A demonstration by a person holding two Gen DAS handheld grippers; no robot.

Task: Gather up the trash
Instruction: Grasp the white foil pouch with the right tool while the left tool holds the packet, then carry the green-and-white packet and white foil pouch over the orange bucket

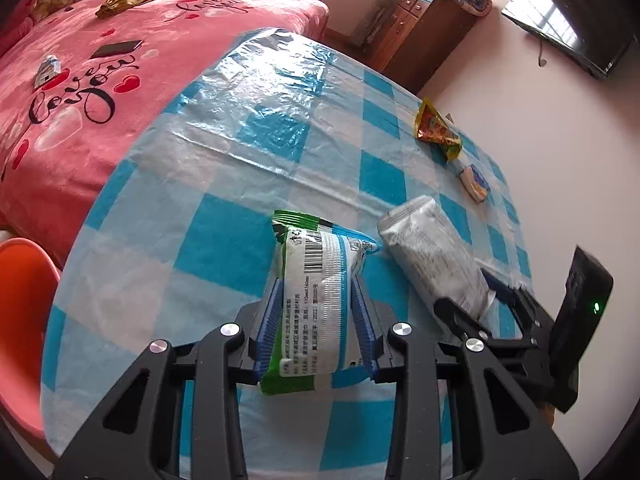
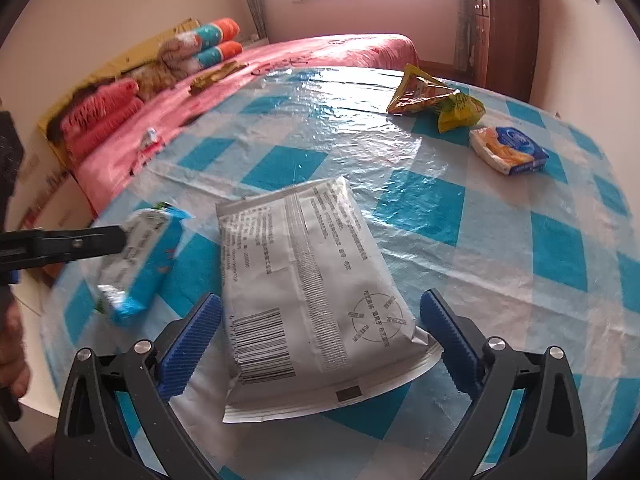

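Left tongs (image 1: 316,320) clamp the green-blue wipes pack (image 1: 320,288) across its width, lifted off the bench (image 1: 224,168), likely for carrying to a bin. Right tongs (image 2: 320,344) gape wide, straddling the grey foil pouch (image 2: 304,280), flat near the bench's near edge, pads not touching. Yellow snack wrapper (image 2: 436,98) and tissue pack (image 2: 508,150) wait toward the far right edge.

Daylit, fisheye-warped — glare, slight blur.

Green-blue wrapper (image 1: 320,300) clamped upright; silver packet (image 2: 304,280) flat on table.
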